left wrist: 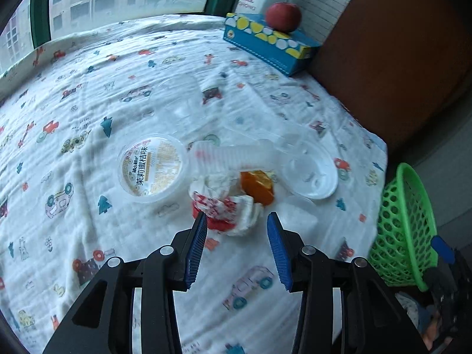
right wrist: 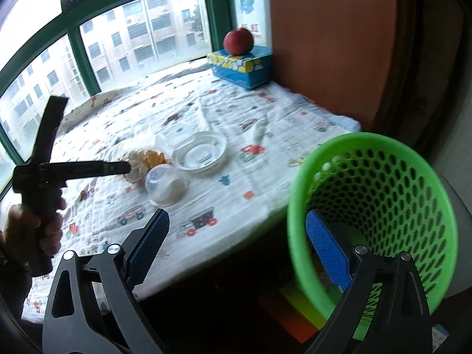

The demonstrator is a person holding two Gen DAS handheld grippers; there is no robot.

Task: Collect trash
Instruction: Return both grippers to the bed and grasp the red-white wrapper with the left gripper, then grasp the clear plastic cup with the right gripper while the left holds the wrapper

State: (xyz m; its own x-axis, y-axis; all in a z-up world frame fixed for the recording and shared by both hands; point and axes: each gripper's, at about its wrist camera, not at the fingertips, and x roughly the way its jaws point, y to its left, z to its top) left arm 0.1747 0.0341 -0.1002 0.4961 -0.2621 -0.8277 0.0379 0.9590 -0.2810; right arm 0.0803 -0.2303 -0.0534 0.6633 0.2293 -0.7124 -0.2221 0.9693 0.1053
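Overhead, left tool (left wrist: pixel 237 221) tilted down, released above crumpled wrapper (left wrist: pixel 227 206), right tool (right wrist: pixel 237 221) grasping green basket (right wrist: pixel 383 206) rim.

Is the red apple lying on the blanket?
No, the red apple sits on top of the blue box, not on the blanket.
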